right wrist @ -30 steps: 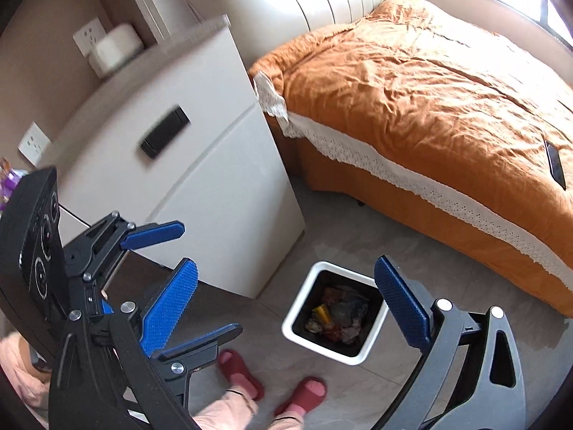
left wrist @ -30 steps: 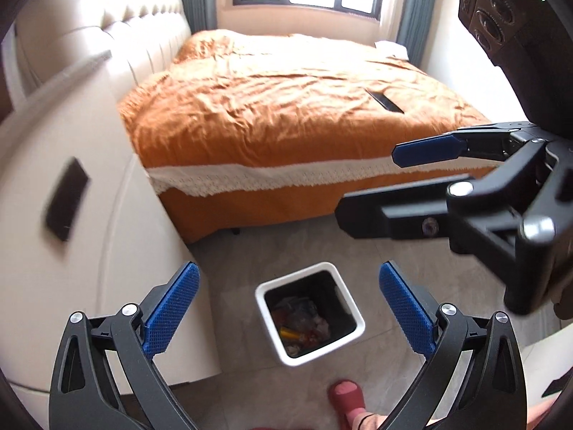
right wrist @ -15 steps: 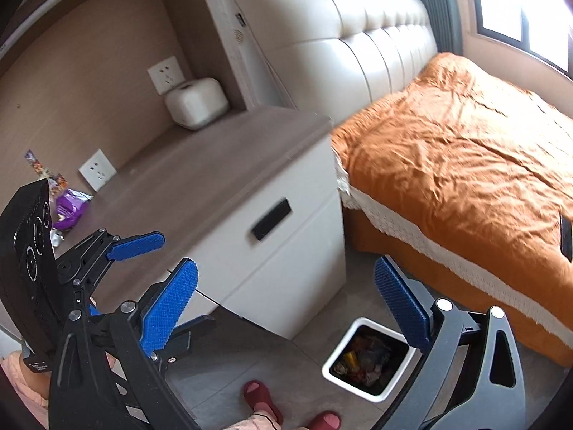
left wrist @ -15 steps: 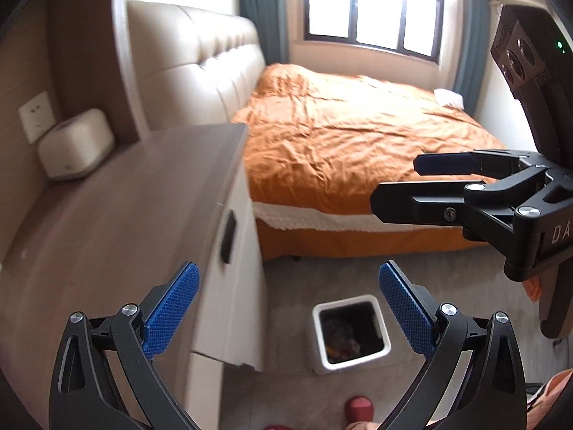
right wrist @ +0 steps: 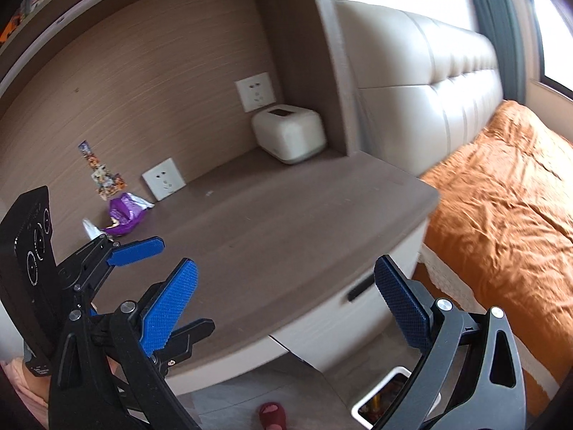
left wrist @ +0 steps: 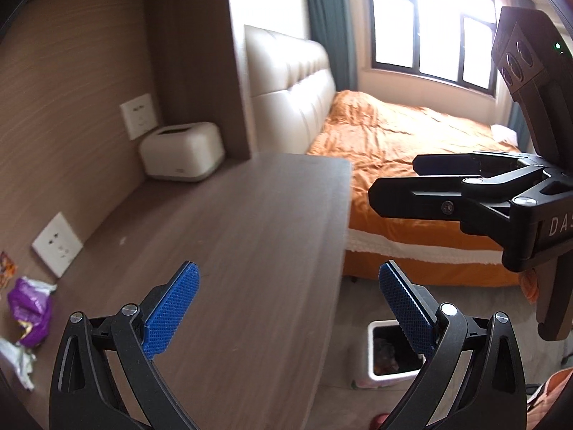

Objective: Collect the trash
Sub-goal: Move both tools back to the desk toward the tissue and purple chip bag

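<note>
A purple crumpled wrapper (left wrist: 30,306) (right wrist: 124,214) lies on the wooden bedside counter (left wrist: 232,251) (right wrist: 272,236) at the far left, by the wall. White crumpled paper (left wrist: 16,360) (right wrist: 89,228) lies beside it. A white trash bin (left wrist: 388,353) (right wrist: 385,399) with trash inside stands on the floor below the counter's edge. My left gripper (left wrist: 286,304) is open and empty above the counter; it also shows in the right wrist view (right wrist: 168,286). My right gripper (right wrist: 286,299) is open and empty; it also shows in the left wrist view (left wrist: 401,179), over the bed side.
A white tissue box (left wrist: 182,152) (right wrist: 288,134) stands at the counter's back corner. Wall sockets (right wrist: 164,178) and a colourful sticker strip (right wrist: 102,172) are on the wall. An orange bed (left wrist: 412,143) lies to the right. A red slipper (right wrist: 272,414) is on the floor.
Both grippers have risen and swung left from over the bin toward the counter. The wrappers on the counter have come into view. Both grippers stay open.
</note>
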The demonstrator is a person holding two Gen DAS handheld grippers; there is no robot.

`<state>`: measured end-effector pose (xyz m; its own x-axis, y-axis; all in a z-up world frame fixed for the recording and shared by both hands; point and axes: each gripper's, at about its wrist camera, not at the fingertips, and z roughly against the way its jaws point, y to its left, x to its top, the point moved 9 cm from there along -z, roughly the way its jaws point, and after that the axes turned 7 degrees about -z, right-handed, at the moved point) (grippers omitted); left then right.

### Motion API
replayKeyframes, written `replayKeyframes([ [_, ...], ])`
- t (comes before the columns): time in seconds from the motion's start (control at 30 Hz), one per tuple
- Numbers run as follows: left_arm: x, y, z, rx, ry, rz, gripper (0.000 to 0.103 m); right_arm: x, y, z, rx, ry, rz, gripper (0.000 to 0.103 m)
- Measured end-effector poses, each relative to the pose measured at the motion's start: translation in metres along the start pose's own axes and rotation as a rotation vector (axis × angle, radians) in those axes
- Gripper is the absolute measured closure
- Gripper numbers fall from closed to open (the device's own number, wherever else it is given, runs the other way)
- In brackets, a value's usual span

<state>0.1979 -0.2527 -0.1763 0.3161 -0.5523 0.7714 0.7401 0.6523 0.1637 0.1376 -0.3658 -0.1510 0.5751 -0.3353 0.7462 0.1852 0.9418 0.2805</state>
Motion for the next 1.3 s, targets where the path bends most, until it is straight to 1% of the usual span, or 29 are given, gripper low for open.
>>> replayKeyframes([
  [0.1, -0.010, 0.027, 0.011, 0.051, 0.010, 0.040, 0.005, 0.005, 0.028, -0.014, 0.042, 0.021, 0.041, 0.005],
  [0.37, -0.041, 0.113, 0.041, 0.206, 0.017, 0.152, 0.005, 0.015, 0.119, -0.056, 0.159, 0.071, 0.161, 0.005],
  [0.63, -0.075, 0.191, 0.066, 0.336, 0.024, 0.241, 0.005, 0.025, 0.201, -0.096, 0.247, 0.102, 0.267, 0.005],
  [0.77, -0.091, 0.223, 0.075, 0.388, 0.034, 0.277, 0.005, 0.024, 0.236, -0.116, 0.283, 0.129, 0.311, 0.005],
  [1.03, -0.121, 0.277, 0.101, 0.484, 0.038, 0.334, 0.005, 0.016, 0.291, -0.151, 0.346, 0.163, 0.385, 0.005],
  [1.3, -0.149, 0.322, 0.116, 0.549, 0.062, 0.382, 0.005, 0.009, 0.345, -0.185, 0.387, 0.193, 0.460, 0.005],
])
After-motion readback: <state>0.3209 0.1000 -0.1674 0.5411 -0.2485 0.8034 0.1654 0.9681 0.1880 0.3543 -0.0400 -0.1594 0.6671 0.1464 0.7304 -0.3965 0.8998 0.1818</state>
